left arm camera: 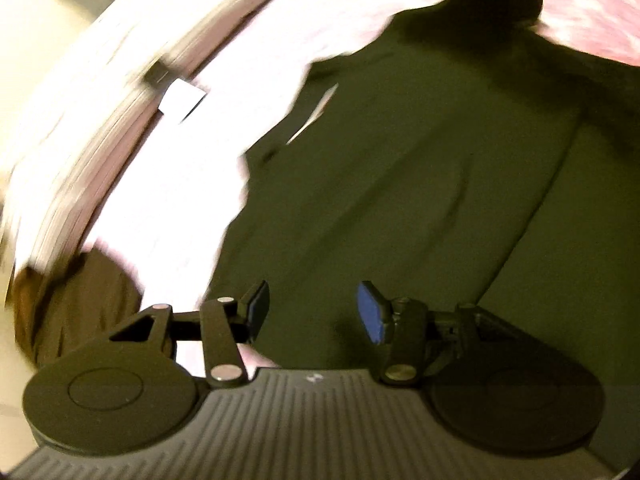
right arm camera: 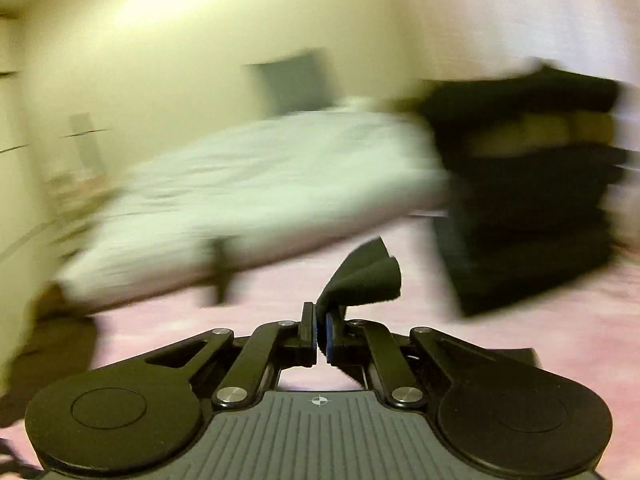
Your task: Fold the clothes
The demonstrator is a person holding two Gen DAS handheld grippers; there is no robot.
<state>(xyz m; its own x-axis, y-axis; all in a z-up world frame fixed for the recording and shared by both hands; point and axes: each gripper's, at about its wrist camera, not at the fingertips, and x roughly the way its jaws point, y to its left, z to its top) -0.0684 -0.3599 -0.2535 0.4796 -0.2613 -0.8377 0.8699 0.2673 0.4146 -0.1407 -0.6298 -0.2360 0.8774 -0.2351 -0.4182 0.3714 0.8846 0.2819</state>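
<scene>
Over the pink bedcover (right arm camera: 520, 340), right tool (right arm camera: 320, 336) pinches soft dark cloth (right arm camera: 360, 276); left tool (left arm camera: 312, 312) gapes, empty.

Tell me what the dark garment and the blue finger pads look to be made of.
Dark garment: soft matte fabric, likely a knit; it lies in shallow creases, and the corner pinched in the right gripper shows a slightly fuzzy face. Blur limits detail. Blue pads on the left gripper's fingers: smooth, dull, probably rubber or foam; uncertain.

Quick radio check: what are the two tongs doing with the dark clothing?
Right tongs shut on black fabric corner. Left tongs open, empty, over dark garment. Black folded stack ahead; nothing blocking.
</scene>
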